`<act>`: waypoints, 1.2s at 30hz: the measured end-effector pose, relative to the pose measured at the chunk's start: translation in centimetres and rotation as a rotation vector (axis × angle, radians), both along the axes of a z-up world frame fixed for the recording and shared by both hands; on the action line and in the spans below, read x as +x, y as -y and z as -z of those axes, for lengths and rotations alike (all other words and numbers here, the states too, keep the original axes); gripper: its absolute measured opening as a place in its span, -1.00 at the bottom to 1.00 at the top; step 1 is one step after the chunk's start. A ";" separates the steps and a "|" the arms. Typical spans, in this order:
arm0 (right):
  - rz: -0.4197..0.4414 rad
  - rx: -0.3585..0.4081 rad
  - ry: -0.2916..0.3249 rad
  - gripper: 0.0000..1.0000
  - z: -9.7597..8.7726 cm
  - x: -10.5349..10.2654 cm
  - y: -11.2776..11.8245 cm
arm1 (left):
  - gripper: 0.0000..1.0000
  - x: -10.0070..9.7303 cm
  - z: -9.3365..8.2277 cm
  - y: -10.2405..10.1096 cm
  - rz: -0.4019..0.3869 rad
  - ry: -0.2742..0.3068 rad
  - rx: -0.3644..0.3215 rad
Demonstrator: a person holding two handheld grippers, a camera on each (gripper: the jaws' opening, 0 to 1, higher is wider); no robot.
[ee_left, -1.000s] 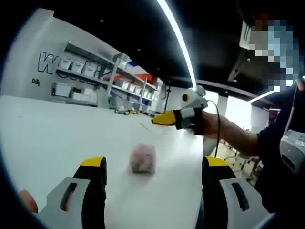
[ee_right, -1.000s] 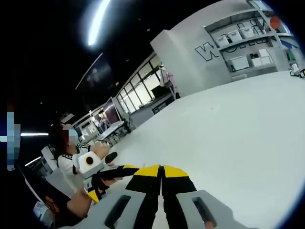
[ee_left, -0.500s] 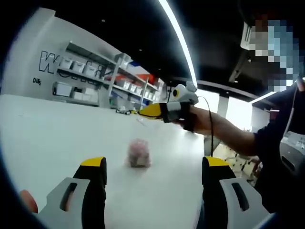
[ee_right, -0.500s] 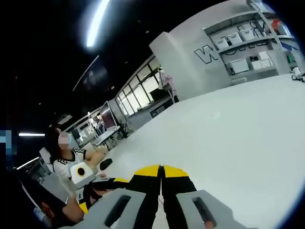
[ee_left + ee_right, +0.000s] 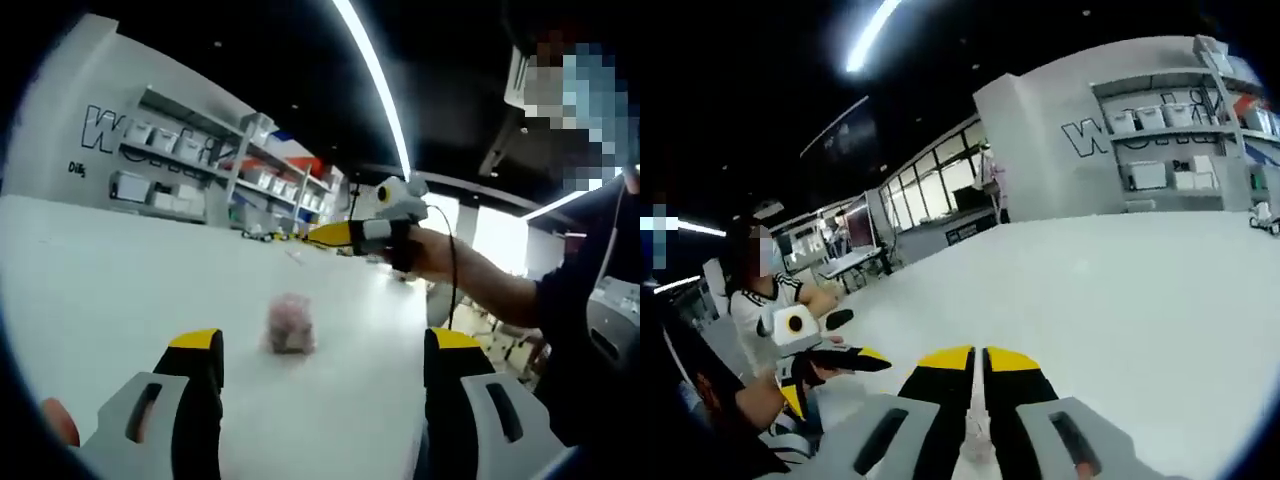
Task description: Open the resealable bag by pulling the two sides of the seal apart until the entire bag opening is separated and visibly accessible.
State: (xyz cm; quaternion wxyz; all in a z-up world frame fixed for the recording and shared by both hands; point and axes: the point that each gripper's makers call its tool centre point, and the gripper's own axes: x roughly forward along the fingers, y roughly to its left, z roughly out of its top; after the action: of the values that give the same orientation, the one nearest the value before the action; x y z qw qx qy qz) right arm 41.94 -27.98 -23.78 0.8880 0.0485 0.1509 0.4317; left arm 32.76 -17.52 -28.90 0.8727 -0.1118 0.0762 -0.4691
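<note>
Two hand-held grippers are up over the white tabletop (image 5: 120,290): the left hand-held gripper (image 5: 320,360) has its yellow-tipped jaws spread wide, and the right hand-held gripper (image 5: 975,358) has its jaws pressed together on nothing. The resealable bag (image 5: 290,325), small with pinkish contents, lies on the tabletop ahead of the left jaws and apart from them. In the left gripper view the right hand-held gripper hangs in the air beyond the bag.

The left gripper (image 5: 322,372) has two black jaws capped with yellow tips, each rising from a pale grey base with an oval slot. The right gripper (image 5: 976,362) is built alike: black jaws, yellow tips, grey slotted bases. Behind its yellow tip a thin black cable trails along the person's dark sleeve (image 5: 580,300)
</note>
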 end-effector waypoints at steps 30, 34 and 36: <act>-0.028 -0.012 -0.073 -0.45 5.1 -2.3 1.8 | 0.62 -0.1 0.0 0.5 0.007 -0.006 0.014; -0.029 -0.019 -0.082 -0.46 5.7 -2.3 1.8 | 0.62 -0.1 0.1 0.5 0.006 -0.008 0.015; -0.031 -0.014 -0.085 -0.46 5.9 -2.4 1.7 | 0.62 -0.1 0.2 0.5 0.006 -0.009 0.017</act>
State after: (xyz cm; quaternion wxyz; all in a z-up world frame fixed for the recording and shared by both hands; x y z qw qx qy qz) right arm 39.57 -29.71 -29.68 0.8742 0.0581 0.1925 0.4420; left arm 32.68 -18.07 -29.11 0.8718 -0.1065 0.0846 -0.4707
